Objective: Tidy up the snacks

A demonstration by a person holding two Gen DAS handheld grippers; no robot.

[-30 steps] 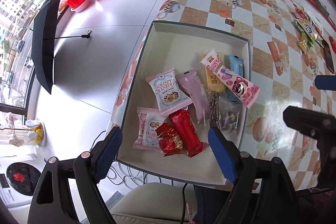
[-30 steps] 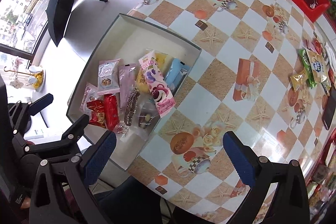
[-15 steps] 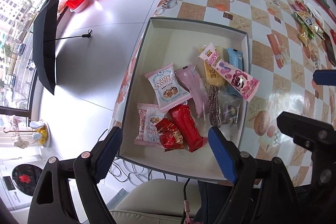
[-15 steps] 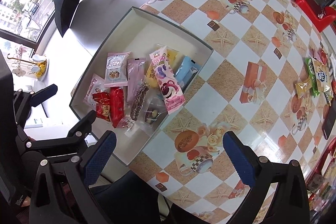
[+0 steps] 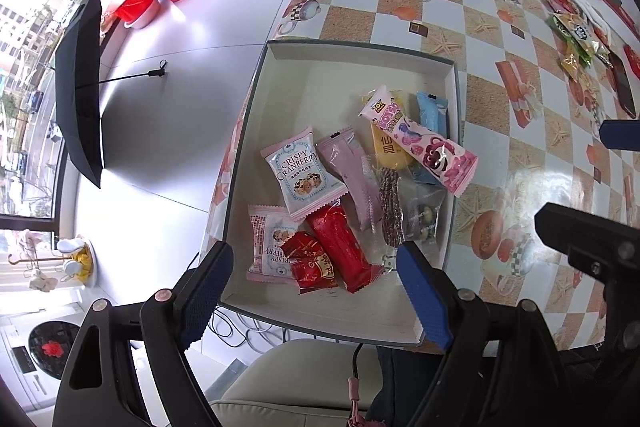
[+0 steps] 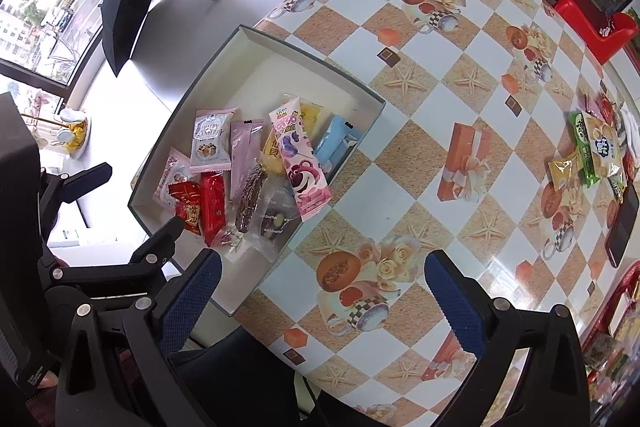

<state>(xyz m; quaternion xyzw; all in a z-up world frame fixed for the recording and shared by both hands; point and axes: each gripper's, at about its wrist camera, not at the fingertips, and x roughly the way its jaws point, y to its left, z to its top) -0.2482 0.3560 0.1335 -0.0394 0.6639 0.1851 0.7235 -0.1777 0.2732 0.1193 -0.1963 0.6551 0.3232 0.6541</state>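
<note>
With most snacks (image 5: 320,183) lying in the box (image 5: 360,63) at the worktop (image 6: 440,99) edge, both tools, left (image 5: 312,291) and right (image 6: 320,295), hover spread and empty; advisable to fetch the far packets (image 6: 592,147) next.

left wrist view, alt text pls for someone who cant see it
An open left gripper hangs above a shallow white box of wrapped snacks at the edge of a checkered table. A long pink packet leans over the box's right wall; more snacks lie at the table's far side.
</note>
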